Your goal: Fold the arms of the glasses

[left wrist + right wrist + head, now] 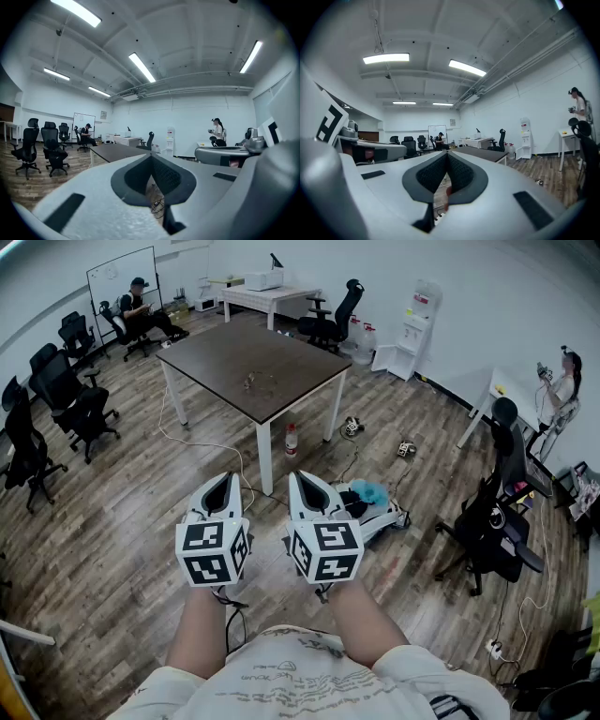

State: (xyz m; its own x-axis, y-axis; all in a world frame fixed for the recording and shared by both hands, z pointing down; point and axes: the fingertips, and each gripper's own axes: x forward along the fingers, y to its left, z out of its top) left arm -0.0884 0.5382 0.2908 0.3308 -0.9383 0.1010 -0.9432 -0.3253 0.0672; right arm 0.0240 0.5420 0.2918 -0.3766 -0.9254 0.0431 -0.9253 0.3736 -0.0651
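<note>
While the white plastic left gripper (221, 486) and right gripper (305, 482) are held level, jaws closed and empty, the small thin-framed glasses (254, 382) lie well ahead on the dark brown rectangular table (216, 357), roughly midway between both; their long axis is too small to tell.

Your head camera looks forward and steeply down. The left tool (223, 476) and right tool (302, 474) sit close at bottom centre, with the dark bench (281, 357) well ahead across the floor (112, 521). Each tool camera rides just behind its own jaws and faces roughly level down the room, so the jaws fill the lower frame. All three views share the bench, the whiteboard (122, 277) and the water dispenser (417, 320). Each tool camera also catches its neighbour: the left gripper view at its right edge, the right gripper view at its left.
</note>
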